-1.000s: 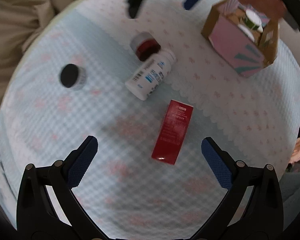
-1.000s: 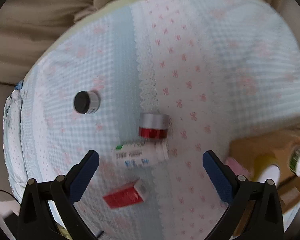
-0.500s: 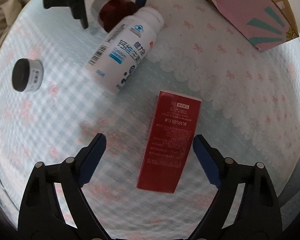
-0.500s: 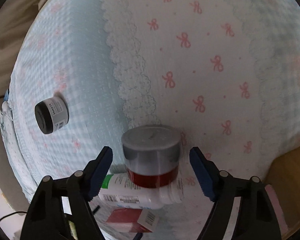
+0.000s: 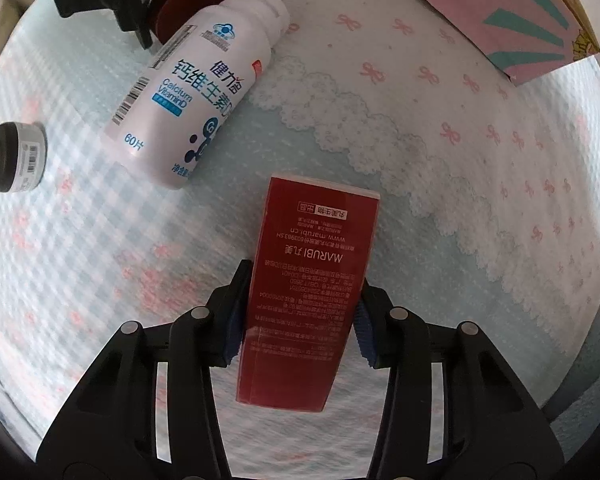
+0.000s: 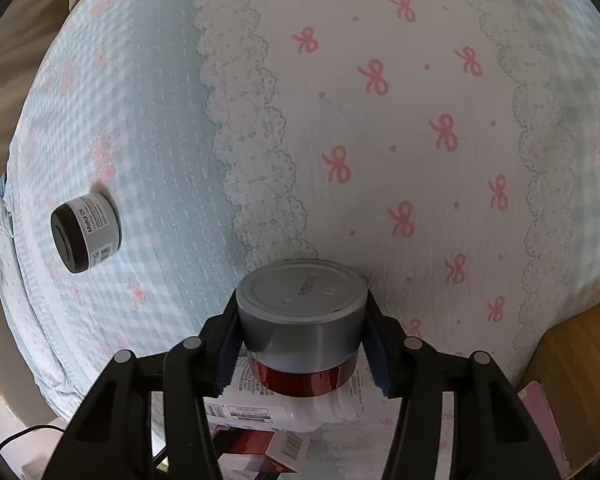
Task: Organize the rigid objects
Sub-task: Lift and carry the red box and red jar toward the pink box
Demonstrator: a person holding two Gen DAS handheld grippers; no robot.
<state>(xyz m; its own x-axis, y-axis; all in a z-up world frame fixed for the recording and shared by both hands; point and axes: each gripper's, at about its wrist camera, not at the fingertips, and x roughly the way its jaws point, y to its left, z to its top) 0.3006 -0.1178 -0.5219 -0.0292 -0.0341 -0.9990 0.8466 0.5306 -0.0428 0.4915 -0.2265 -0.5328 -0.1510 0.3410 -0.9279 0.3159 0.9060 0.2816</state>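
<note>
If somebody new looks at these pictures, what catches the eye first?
First, the red box, clamped in the left gripper low in its view. Next, the silver-lidded red jar in the right gripper. Beside it lies a white bottle on the bow-patterned cloth.

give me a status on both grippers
Left gripper shut on flat red carton. Right gripper shut on silver-lidded red jar. White pill bottle lies against jar.

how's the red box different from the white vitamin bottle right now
The red box is flat-sided and dark red; the white vitamin bottle is round with blue print. The red box sits clamped in the left gripper; the white vitamin bottle lies free, with no gripper on it. Both lie on their sides on the tablecloth.
</note>
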